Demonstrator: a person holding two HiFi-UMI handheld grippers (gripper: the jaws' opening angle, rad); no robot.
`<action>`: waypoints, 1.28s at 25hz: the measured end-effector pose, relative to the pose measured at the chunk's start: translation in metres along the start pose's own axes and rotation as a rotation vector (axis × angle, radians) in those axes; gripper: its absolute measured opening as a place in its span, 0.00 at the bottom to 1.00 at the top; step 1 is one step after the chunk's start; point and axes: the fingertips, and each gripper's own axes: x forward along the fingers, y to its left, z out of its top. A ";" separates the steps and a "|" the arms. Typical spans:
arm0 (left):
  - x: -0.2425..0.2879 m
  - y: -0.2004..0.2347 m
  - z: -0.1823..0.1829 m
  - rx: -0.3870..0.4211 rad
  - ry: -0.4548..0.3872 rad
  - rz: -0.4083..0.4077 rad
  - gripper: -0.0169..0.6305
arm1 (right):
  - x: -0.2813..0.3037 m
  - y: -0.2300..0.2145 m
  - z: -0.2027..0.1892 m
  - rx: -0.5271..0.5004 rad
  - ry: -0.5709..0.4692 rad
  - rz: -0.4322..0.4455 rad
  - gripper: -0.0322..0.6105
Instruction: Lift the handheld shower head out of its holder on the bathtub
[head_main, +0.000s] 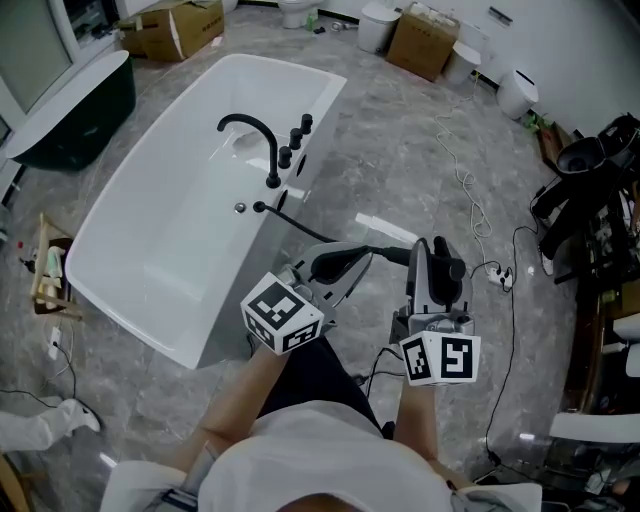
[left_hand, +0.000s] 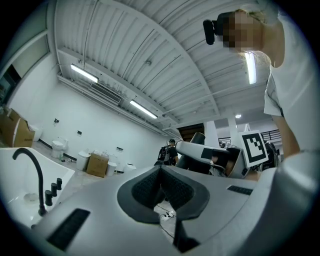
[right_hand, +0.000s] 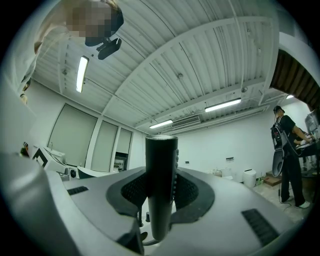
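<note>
My right hand-held gripper (right_hand: 161, 195) clamps the black cylindrical shower head (right_hand: 161, 167), well clear of the white bathtub (head_main: 322, 112). My left hand-held gripper (left_hand: 161, 172) is closed and empty; I judge the lift done.

No legible words or numbers anywhere: marker cubes (head_main: 283, 313) carry only black-and-white squares (print on the cardboard boxes (head_main: 423, 40) unreadable).

One white bathtub (head_main: 170, 240), one shower head (right_hand: 161, 165), two grippers (left_hand: 161, 175) (right_hand: 161, 192), two cardboard boxes (head_main: 175, 28) (head_main: 420, 42).
</note>
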 end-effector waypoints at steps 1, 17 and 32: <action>-0.001 0.000 0.001 0.000 -0.002 0.002 0.04 | 0.001 0.000 0.000 -0.002 0.001 0.002 0.23; -0.016 0.009 0.005 0.003 -0.013 0.042 0.04 | 0.007 0.010 0.003 -0.037 0.001 0.026 0.23; -0.015 0.010 0.003 -0.004 -0.018 0.042 0.04 | 0.009 0.009 0.001 -0.044 0.007 0.026 0.23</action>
